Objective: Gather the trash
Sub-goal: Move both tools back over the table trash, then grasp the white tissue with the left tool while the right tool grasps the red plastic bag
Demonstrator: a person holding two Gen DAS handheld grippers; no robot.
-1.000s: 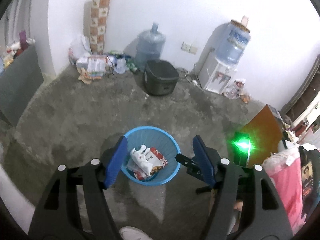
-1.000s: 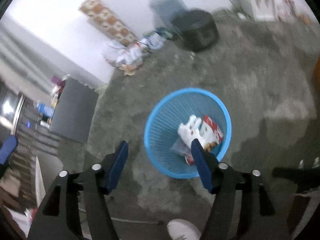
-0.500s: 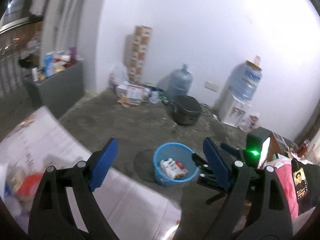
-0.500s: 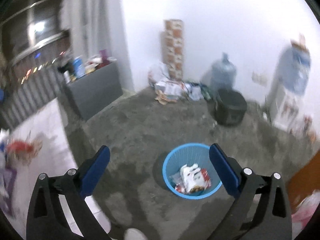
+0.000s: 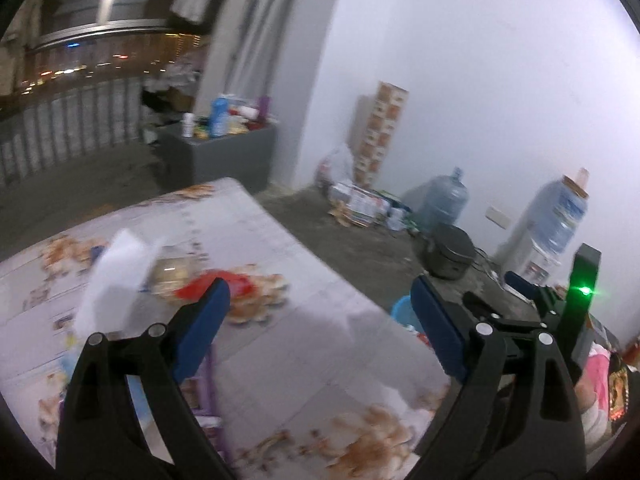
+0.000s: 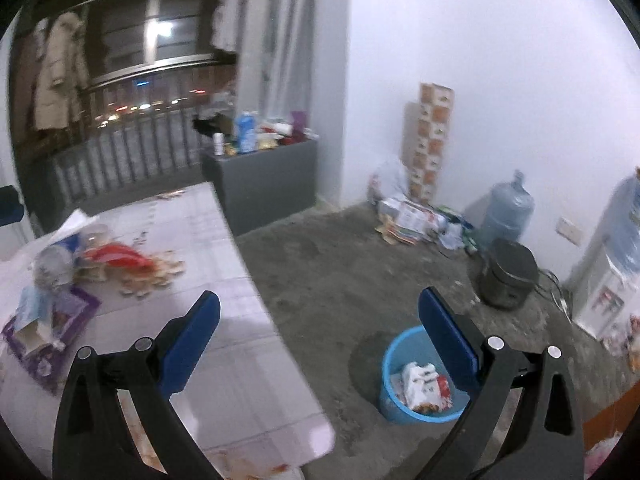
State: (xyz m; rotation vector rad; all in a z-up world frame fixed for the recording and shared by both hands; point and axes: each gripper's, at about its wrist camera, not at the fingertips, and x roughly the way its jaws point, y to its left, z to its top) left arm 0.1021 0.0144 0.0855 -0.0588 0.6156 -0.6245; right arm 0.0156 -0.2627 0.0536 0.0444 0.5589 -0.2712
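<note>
A tabletop (image 6: pixel 224 272) with a pale flower-printed cover fills the left of both views. On it lies blurred trash: a red wrapper (image 6: pixel 114 256), a clear bag (image 6: pixel 52 268) and a purple packet (image 6: pixel 68 312). The left claw (image 5: pixel 316 320) is opening over this cover with nothing between its blue pads. The right claw (image 6: pixel 318 340) is spread wide and empty above the tabletop's edge. On the rough concrete floor (image 6: pixel 340 272) stands a blue basket (image 6: pixel 394 360) holding wrappers. By the white wall (image 6: pixel 500 60) sit a water jug (image 6: pixel 506 208), a dark cooker (image 6: pixel 510 276) and a grey cabinet (image 6: pixel 264 184).
</note>
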